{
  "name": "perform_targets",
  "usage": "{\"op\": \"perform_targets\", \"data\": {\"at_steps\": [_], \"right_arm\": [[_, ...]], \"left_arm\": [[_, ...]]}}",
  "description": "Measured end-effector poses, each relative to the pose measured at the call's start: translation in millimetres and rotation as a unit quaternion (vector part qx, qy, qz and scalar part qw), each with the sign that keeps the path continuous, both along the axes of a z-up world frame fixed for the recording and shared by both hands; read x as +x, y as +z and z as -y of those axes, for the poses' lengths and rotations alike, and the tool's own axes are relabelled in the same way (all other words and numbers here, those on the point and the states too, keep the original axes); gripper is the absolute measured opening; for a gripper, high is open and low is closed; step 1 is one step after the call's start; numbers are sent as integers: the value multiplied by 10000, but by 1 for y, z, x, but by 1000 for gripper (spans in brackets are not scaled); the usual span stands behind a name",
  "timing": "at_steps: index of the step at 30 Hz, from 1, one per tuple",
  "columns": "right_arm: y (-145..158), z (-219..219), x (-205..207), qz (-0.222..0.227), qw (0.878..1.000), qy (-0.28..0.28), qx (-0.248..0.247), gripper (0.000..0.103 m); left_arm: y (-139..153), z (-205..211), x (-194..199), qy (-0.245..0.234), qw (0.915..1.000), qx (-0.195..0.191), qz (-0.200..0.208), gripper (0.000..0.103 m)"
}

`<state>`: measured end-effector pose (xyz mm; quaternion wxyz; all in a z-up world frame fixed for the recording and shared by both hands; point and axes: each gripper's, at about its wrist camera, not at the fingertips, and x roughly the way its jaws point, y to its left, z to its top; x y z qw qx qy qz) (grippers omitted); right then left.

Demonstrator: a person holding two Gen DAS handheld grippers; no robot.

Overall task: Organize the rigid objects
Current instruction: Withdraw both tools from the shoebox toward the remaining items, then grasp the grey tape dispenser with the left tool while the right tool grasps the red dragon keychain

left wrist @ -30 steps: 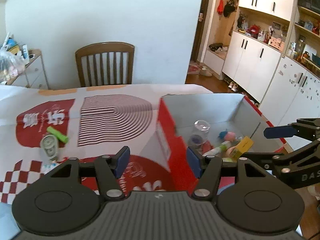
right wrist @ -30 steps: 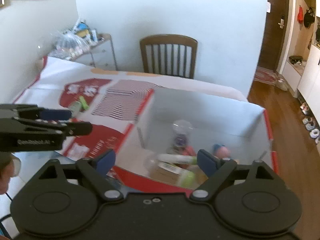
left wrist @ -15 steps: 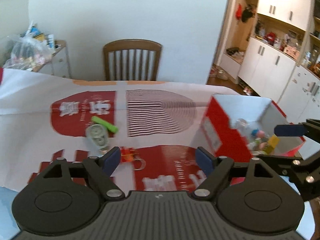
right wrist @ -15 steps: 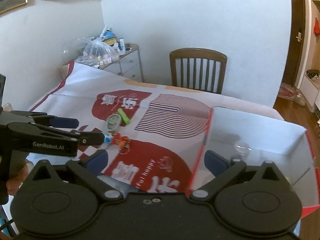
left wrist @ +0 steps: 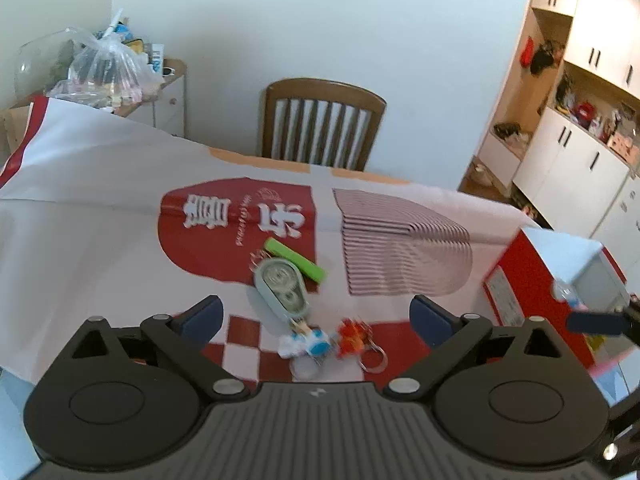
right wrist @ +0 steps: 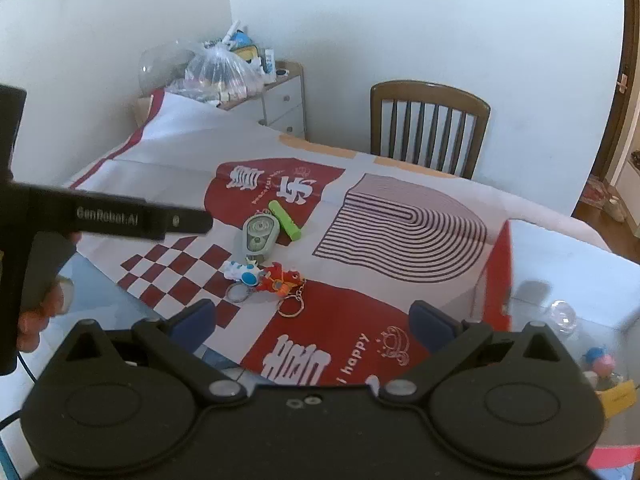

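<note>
Left gripper [left wrist: 316, 316] jaws are opening with nothing between them; just ahead are lying the white-blue keychain [left wrist: 306, 342], red keychain [left wrist: 354, 338], grey case [left wrist: 282, 286] and green stick [left wrist: 295, 260]. Right gripper [right wrist: 310, 322] is standing wide apart, empty, the box [right wrist: 500, 272] sitting off its right finger.

Each camera rides just behind its own jaws and looks forward and downward along them over the patterned tablecloth [left wrist: 100, 200]; the left view sits low and near, with the small toys [left wrist: 308, 340] between and just ahead of its wide-set jaws, the red box [left wrist: 528, 280] beyond the right-hand jaw; the right view stands a little further back, the same toys [right wrist: 264, 276] ahead of its jaws, the left gripper [right wrist: 120, 216] crossing beyond its left-hand jaw; both share the wooden chair [left wrist: 324, 124] and far wall.
</note>
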<state>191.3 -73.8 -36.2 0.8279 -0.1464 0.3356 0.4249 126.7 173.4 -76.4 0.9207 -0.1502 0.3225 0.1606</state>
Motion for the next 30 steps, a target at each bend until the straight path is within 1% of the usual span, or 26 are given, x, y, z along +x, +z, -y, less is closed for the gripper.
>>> {"op": "perform_targets", "data": {"at_steps": [3,6,9,14,19,22,24,26,29,30], "right_arm": [[-8,-16,4,57,9999,-78,-73,103],[-17,-30,7,176,9996,-97,-213,103],[-26,-43,13,102,9996,-88,-253,103],[-41,-61,22,20,9993,-68,-353,102],[-56,-76,34,-94,9987,-157,-470,99],[-65,-83,40,-154,9984,-153,-520,95],[-69,-88,45,-270,9983,-154,-490,94],[-73,-92,49,-453,9982,-106,-371,86],[-78,-98,54,-570,9978,-40,-347,80],[-80,-100,56,-588,9976,-10,-363,80]], "left_arm": [[-7,-14,10,173,9998,109,-26,101],[-16,-26,21,258,9996,72,-79,101],[-25,-35,32,282,9994,23,-201,101],[-45,-39,54,324,9985,77,-434,101],[-61,-46,74,385,9971,48,-657,101],[-68,-49,82,455,9960,51,-762,101],[-71,-50,86,461,9959,51,-774,101],[-74,-51,89,462,9958,28,-788,101],[-77,-53,95,465,9956,-11,-816,101],[-78,-53,97,463,9955,-23,-822,101]]}}
